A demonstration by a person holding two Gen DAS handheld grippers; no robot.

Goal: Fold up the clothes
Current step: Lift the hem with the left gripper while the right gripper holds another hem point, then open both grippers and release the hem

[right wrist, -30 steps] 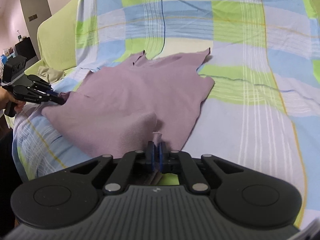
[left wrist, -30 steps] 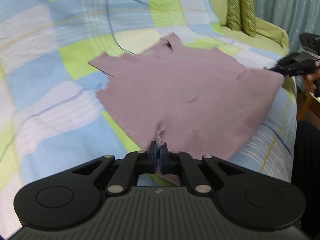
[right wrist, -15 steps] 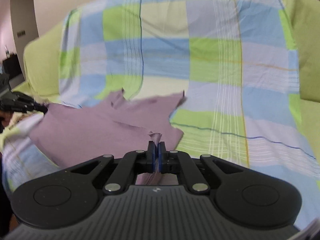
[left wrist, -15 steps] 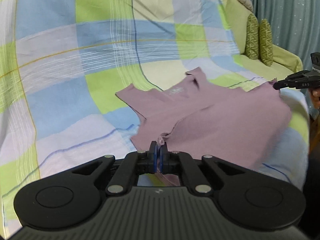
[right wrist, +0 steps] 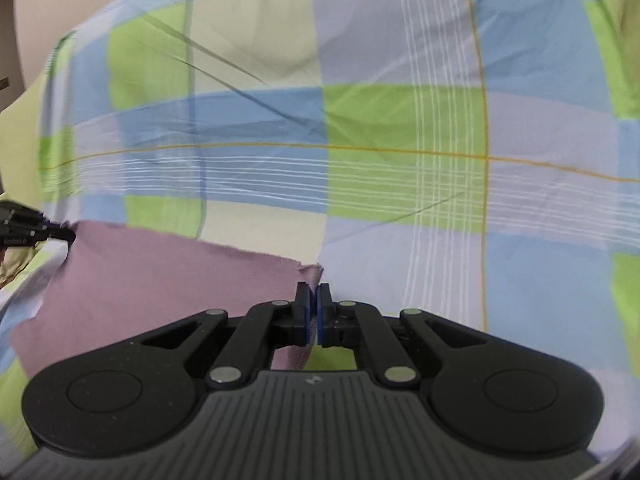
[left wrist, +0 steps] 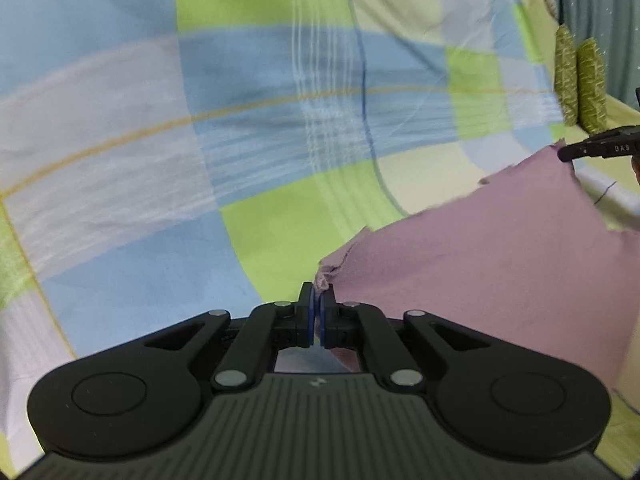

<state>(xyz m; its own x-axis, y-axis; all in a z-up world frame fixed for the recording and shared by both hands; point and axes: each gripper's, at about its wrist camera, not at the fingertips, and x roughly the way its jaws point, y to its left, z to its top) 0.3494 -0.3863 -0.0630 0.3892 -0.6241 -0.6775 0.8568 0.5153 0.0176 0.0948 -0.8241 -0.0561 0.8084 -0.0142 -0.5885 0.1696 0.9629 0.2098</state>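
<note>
A mauve sleeveless top (left wrist: pixel 492 256) is stretched between my two grippers above the checked sheet. My left gripper (left wrist: pixel 319 294) is shut on one bottom corner of it, a tuft of cloth poking out above the pads. My right gripper (right wrist: pixel 313 294) is shut on the other corner; the top (right wrist: pixel 160 280) spreads away to its left. Each view shows the other gripper at the far edge of the cloth: the right one (left wrist: pixel 600 146) in the left wrist view, the left one (right wrist: pixel 36 232) in the right wrist view. The neckline and armholes are hidden under the lifted half.
A blue, green and lilac checked sheet (left wrist: pixel 280 128) covers the sofa back and seat (right wrist: pixel 400 152). Two green patterned cushions (left wrist: pixel 580 76) stand at the right end, with a grey-green curtain (left wrist: pixel 600 0) behind. A pale wall (right wrist: pixel 40 20) shows at upper left.
Both grippers have carried the hem forward and up toward the sofa back, folding the bottom half over the top half. The neckline and armholes, visible earlier, are now covered.
</note>
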